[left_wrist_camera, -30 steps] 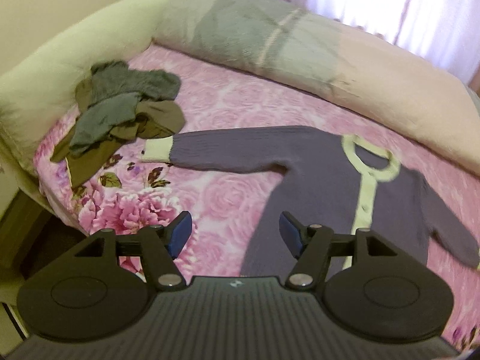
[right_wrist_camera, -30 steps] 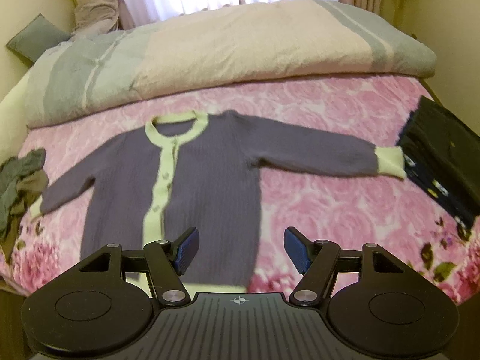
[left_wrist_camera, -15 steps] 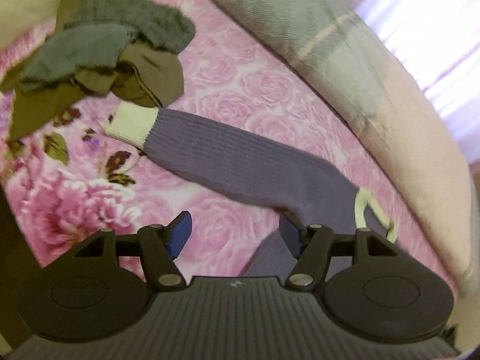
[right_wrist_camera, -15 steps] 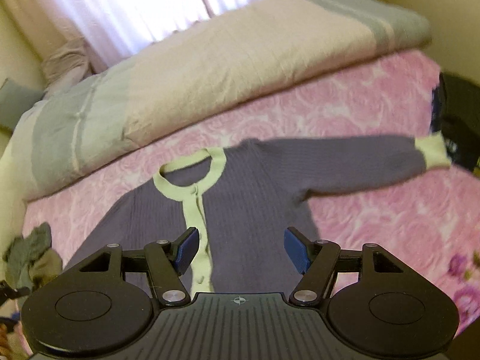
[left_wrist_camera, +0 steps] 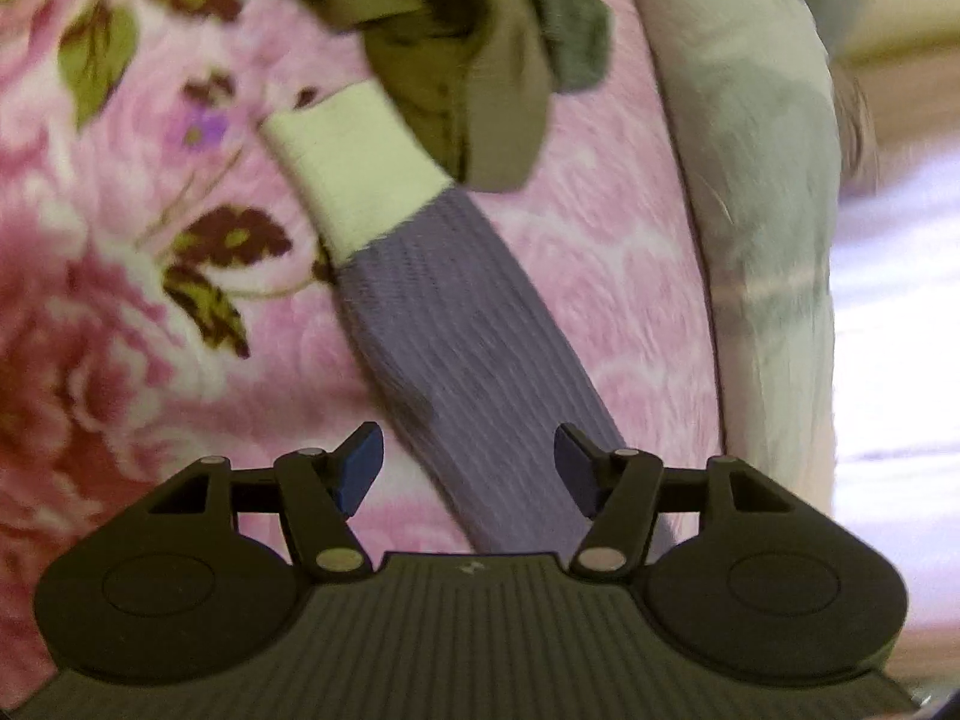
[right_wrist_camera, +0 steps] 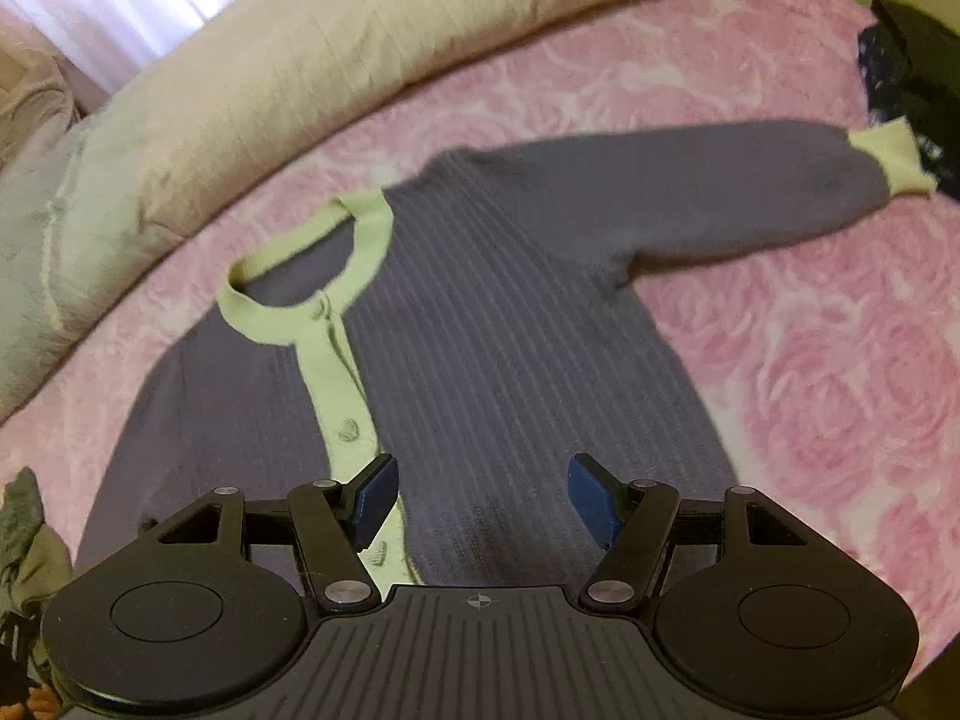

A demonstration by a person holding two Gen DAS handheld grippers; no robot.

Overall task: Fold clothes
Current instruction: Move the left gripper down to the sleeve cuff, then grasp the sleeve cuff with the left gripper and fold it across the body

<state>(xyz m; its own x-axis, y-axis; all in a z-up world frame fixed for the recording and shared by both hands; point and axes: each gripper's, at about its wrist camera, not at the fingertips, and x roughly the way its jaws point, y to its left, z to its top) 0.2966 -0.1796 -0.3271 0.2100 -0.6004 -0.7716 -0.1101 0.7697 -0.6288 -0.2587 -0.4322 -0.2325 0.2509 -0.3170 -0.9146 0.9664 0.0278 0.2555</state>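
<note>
Cardigan [right_wrist_camera: 510,330] flat on bedspread [right_wrist_camera: 810,360].

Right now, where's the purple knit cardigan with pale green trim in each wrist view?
Left wrist: only one sleeve of the purple knit cardigan shows, running from centre bottom up to its pale cuff at upper centre.
Right wrist: whole front spread across the middle, neckline left of centre.
Shared landmark: the grey-olive clothes pile, far left edge in the right view.

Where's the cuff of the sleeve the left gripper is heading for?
In the left wrist view the pale cuff lies on the pink floral bedspread, ahead and left of the open left gripper, its far end against the olive-grey clothes pile.
</note>
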